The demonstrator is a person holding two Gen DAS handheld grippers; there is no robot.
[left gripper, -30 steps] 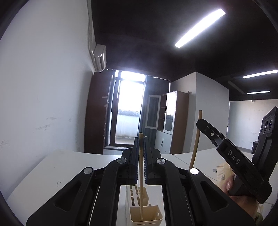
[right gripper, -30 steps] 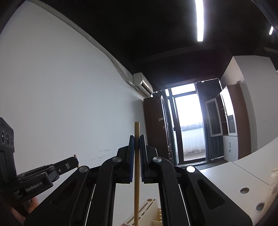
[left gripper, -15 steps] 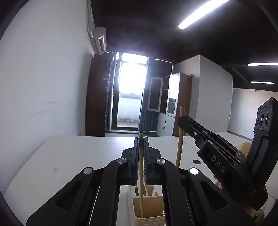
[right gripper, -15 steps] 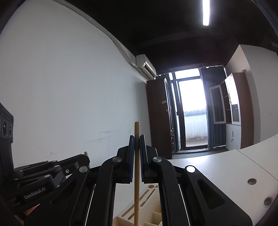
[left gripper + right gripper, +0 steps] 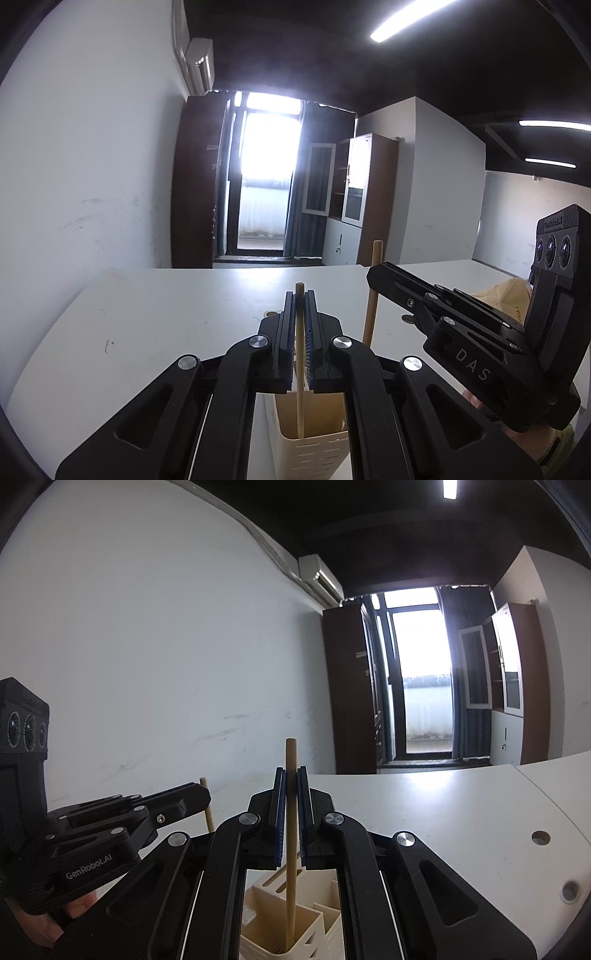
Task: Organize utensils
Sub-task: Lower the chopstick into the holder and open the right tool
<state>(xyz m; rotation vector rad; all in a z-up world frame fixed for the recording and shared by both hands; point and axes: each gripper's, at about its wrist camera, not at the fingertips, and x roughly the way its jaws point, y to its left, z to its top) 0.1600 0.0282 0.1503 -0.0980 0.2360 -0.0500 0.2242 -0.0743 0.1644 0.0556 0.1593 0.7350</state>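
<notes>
My left gripper (image 5: 300, 306) is shut on a thin wooden stick (image 5: 300, 402), held upright, whose lower end reaches into a cream utensil holder (image 5: 314, 448) right below. My right gripper (image 5: 291, 786) is shut on a thicker wooden handle (image 5: 291, 904), also upright, its lower end inside a compartment of the cream utensil holder (image 5: 266, 934). In the left wrist view the right gripper (image 5: 373, 275) enters from the right with its wooden handle (image 5: 370, 317). In the right wrist view the left gripper (image 5: 205, 795) reaches in from the left with its stick (image 5: 208, 814). What each utensil's lower end is stays hidden.
The holder stands on a white table (image 5: 166, 317) with cable holes (image 5: 541, 837). A white wall (image 5: 147, 664) runs along the left. A bright balcony door (image 5: 264, 192) and a wooden cabinet (image 5: 354, 199) stand at the far end. A tan bag (image 5: 506, 295) lies at the right.
Both grippers have tipped down and sunk toward the holder with their utensils. The table and the holder's compartments show more; both grips are unchanged.
</notes>
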